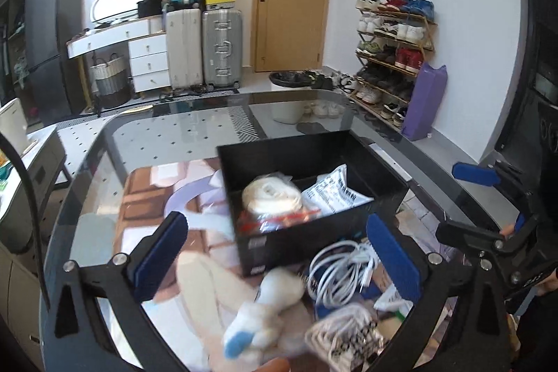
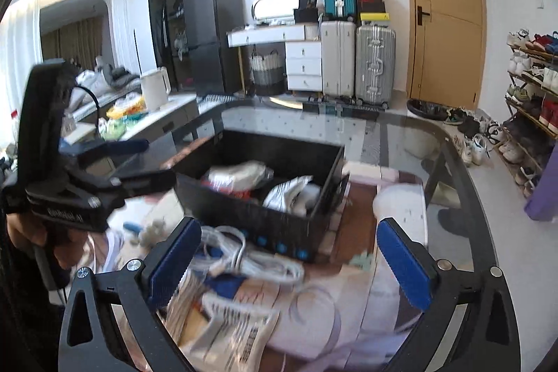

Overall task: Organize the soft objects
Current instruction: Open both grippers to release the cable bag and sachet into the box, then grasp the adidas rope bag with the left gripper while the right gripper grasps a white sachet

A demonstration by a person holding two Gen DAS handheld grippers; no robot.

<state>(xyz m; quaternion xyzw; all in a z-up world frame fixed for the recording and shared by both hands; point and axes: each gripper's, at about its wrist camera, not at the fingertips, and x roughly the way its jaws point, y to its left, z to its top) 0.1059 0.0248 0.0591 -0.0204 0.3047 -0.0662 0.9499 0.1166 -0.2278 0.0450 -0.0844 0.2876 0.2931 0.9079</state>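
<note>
Partly done. Lower left of the left wrist view, a white sock [image 1: 259, 319] lies loose on the bench [image 1: 139, 142]; at centre, the black box [image 1: 307, 162] holds several soft packs; coiled cables [image 1: 340, 271] remain outside. Left tool [image 1: 279, 253] and right tool [image 2: 289, 260] gape wide, empty.

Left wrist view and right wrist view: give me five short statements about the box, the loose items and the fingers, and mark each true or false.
1. The black box already holds items. True: a cream fabric roll and a white printed pouch lie inside.
2. The left gripper is clamped on a sock. False: its fingers stand wide apart, with the white sock lying loose below.
3. A white cable bundle lies on the table outside the box. True.
4. The right gripper holds the cable. False: its fingers are open and grip nothing.
5. The box stands on a wooden table. False: the table has a glass top.
</note>
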